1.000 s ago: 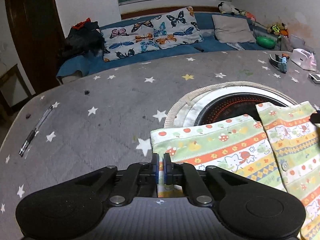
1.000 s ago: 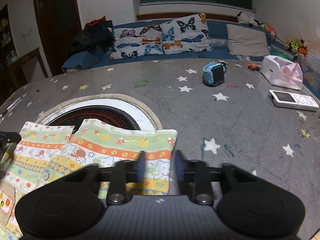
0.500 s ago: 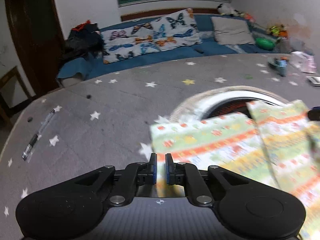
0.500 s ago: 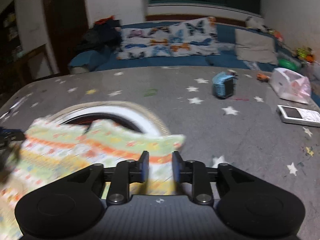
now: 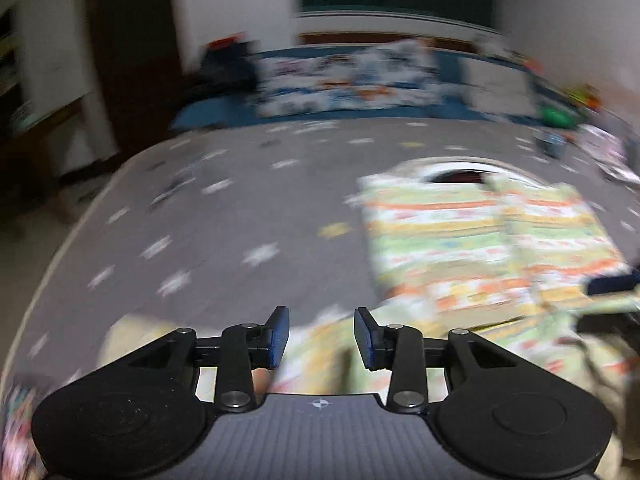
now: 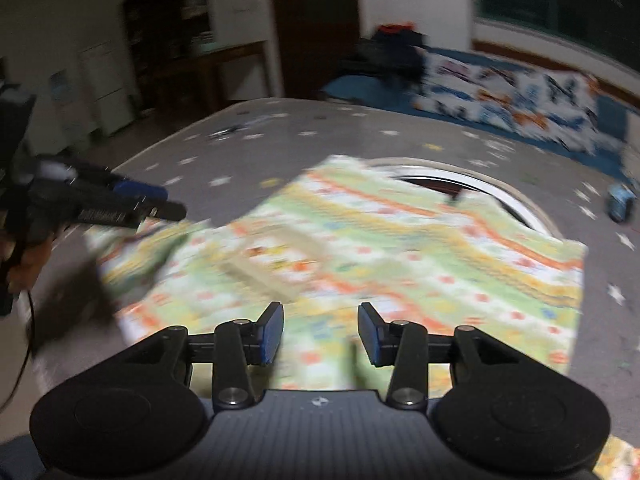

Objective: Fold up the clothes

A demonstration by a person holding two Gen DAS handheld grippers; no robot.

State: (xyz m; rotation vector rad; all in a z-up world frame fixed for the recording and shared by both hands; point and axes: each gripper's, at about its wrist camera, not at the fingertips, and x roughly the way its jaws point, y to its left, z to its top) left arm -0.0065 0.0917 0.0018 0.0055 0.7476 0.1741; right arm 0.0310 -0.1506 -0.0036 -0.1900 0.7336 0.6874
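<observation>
Left tool (image 5: 321,334) hangs over the near edge of the patterned garment (image 5: 460,240), jaws just opening, nothing pinched between the blue pads. Right tool (image 6: 320,330) hangs above the same garment, jaws likewise parting, cloth below but free of the pads.

Two fisheye views are taken from just behind each set of tongs, angled downward and close over a grey star-printed tabletop (image 5: 224,216). Both views are blurred. The patterned garment (image 6: 360,248), a round opening (image 6: 460,184) and the far sofa (image 5: 360,80) are shared.
</observation>
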